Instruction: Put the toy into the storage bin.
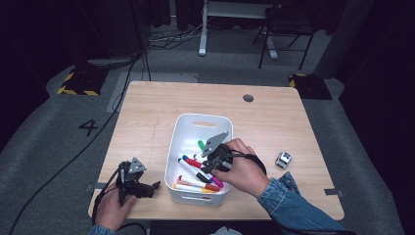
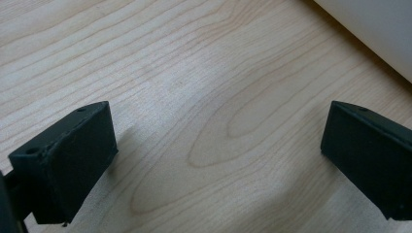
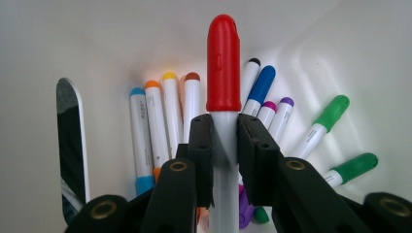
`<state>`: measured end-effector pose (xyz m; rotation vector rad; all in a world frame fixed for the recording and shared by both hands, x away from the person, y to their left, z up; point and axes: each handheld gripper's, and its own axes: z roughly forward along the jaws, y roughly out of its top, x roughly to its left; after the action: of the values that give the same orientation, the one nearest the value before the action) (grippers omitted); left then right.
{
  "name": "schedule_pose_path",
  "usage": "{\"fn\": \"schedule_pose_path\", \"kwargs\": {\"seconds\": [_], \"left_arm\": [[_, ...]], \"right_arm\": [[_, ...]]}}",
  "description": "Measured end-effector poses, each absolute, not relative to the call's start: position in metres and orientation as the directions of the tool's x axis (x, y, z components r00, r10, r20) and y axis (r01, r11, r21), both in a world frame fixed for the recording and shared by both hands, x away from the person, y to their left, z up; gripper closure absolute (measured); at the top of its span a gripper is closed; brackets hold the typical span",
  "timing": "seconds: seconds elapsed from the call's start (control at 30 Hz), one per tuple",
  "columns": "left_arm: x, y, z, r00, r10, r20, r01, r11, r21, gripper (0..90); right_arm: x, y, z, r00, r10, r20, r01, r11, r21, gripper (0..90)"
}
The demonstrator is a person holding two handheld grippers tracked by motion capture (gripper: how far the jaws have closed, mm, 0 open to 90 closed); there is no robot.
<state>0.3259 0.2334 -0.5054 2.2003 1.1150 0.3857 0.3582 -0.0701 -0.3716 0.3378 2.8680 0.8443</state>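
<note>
Writing: we read a "4" (image 1: 88,128) on the grey floor left of the table; print on the marker barrels is too small to read.
Right gripper (image 3: 224,145): clenched on the white barrel of the red-capped marker (image 3: 223,68), just under the cap; we see it over the bin in the high view (image 1: 215,155).
Red-capped marker position: inside the white bin (image 1: 195,120), pointing along the jaws, above the loose markers (image 3: 160,116) on the bin floor.
Left gripper (image 2: 214,160): released, jaws wide apart over bare wood, nothing between them; bin wall (image 2: 374,29) close at upper right.
Edges/room: left gripper sits near the table's front left corner (image 1: 105,196); far half of the table is open.
Materials: table (image 1: 274,122) is light wood grain; bin is smooth white plastic with rounded corners; jaws are matte black blocks.
Other: small box-like item (image 1: 283,159) right of the bin, apart from it.
</note>
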Motion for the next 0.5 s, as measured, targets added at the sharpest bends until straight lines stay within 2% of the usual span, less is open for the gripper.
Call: {"fn": "schedule_pose_path", "kwargs": {"seconds": [0.2, 0.23, 0.3, 0.33, 0.4, 0.5], "left_arm": [[0.326, 0.233, -0.505, 0.598, 0.801, -0.023, 0.615, -0.44, 0.654, 0.0], [0.326, 0.233, -0.505, 0.598, 0.801, -0.023, 0.615, -0.44, 0.654, 0.0], [0.326, 0.233, -0.505, 0.598, 0.801, -0.023, 0.615, -0.441, 0.654, 0.0], [0.326, 0.233, -0.506, 0.597, 0.802, -0.022, 0.614, -0.439, 0.656, 0.0], [0.326, 0.233, -0.505, 0.598, 0.801, -0.024, 0.615, -0.44, 0.654, 0.0], [0.326, 0.233, -0.505, 0.599, 0.801, -0.023, 0.615, -0.441, 0.654, 0.0]], "right_arm": [[0.351, -0.063, -0.375, -0.969, 0.236, -0.07, 0.17, 0.849, 0.5, 77.2], [0.35, -0.061, -0.376, -0.971, 0.232, -0.062, 0.174, 0.856, 0.487, 74.4], [0.35, -0.06, -0.378, -0.973, 0.228, -0.046, 0.178, 0.858, 0.482, 62.6], [0.35, -0.06, -0.378, -0.973, 0.228, -0.046, 0.178, 0.858, 0.482, 62.6], [0.351, -0.063, -0.373, -0.966, 0.255, -0.045, 0.194, 0.826, 0.529, 52.1], [0.353, -0.069, -0.363, -0.958, 0.286, -0.032, 0.213, 0.78, 0.589, 48.1]]}}
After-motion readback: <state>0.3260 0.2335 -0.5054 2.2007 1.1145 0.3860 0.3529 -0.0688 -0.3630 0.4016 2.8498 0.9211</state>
